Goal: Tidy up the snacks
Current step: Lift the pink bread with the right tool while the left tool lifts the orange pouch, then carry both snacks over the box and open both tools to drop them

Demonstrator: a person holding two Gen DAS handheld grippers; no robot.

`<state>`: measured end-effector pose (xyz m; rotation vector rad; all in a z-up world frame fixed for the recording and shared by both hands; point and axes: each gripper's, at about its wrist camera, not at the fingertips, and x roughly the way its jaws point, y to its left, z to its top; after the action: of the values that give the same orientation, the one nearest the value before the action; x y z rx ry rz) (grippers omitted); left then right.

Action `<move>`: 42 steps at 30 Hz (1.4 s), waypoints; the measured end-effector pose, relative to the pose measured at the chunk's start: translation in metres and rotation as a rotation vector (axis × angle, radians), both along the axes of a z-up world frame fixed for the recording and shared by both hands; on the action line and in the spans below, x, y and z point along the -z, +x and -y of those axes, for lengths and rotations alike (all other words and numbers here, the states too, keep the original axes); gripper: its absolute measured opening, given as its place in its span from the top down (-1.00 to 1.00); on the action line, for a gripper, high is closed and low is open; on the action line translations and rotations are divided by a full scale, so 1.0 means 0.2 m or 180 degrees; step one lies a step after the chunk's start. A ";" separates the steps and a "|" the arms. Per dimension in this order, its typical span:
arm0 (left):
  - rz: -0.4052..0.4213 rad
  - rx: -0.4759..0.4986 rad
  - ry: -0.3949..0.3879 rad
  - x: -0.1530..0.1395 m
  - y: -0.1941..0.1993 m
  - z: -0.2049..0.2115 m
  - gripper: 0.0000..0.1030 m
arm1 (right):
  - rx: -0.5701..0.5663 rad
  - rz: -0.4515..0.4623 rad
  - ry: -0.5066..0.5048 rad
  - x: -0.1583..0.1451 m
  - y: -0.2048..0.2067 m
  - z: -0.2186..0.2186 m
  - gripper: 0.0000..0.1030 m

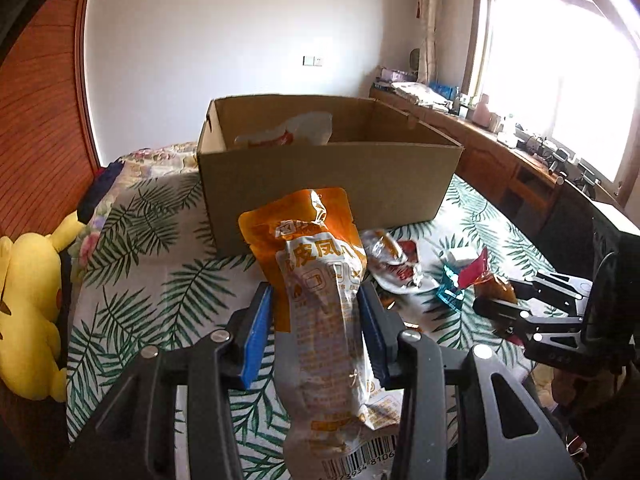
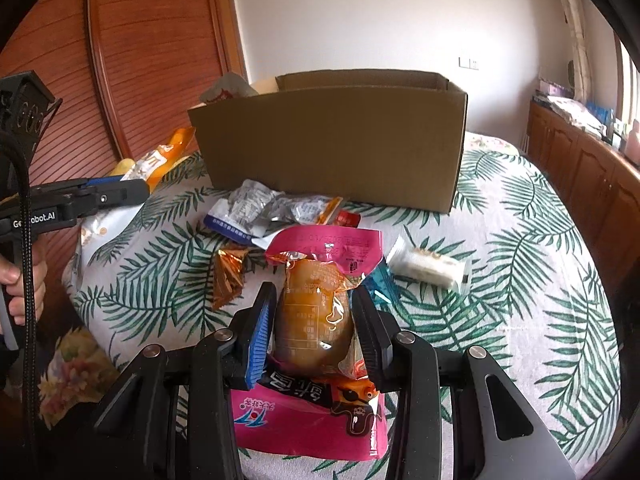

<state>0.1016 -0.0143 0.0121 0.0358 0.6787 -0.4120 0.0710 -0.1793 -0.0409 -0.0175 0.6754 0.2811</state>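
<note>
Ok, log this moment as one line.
left gripper: shut on orange packet | right gripper: shut on pink packet | cardboard box: open, one packet inside | loose snacks: on bed

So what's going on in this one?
A person is sorting snacks on a leaf-print bed with two handheld grippers. The left gripper holds an orange packet; the right gripper holds a pink packet. A cardboard box ahead already has one packet in it. More snacks lie loose in front of it.

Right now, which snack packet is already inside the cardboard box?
The white packet with red print, leaning in the cardboard box. Two others sit clamped in tongs; the rest lie on the leaf-print cover.
</note>
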 end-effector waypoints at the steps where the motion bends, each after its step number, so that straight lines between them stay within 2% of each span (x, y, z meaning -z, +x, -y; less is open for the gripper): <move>1: 0.0024 0.0001 -0.0007 -0.02 0.00 0.00 0.22 | -0.0006 0.0013 -0.0002 -0.01 0.00 0.00 0.24; 16: 0.0326 -0.0062 -0.0028 -0.22 0.14 0.05 0.22 | -0.0084 0.0258 -0.0044 -0.19 0.04 -0.03 0.24; 28: 0.0222 -0.0175 0.0005 -0.24 0.37 0.08 0.22 | -0.0155 0.0378 -0.0044 -0.33 0.15 -0.07 0.24; 42: 0.0272 -0.0194 0.0160 -0.28 0.57 0.17 0.21 | -0.0190 0.0415 -0.0207 -0.46 0.35 -0.12 0.29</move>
<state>0.2147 -0.0488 0.0684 0.0800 0.6043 -0.3331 0.1413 -0.1549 0.0511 -0.1172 0.5547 0.3125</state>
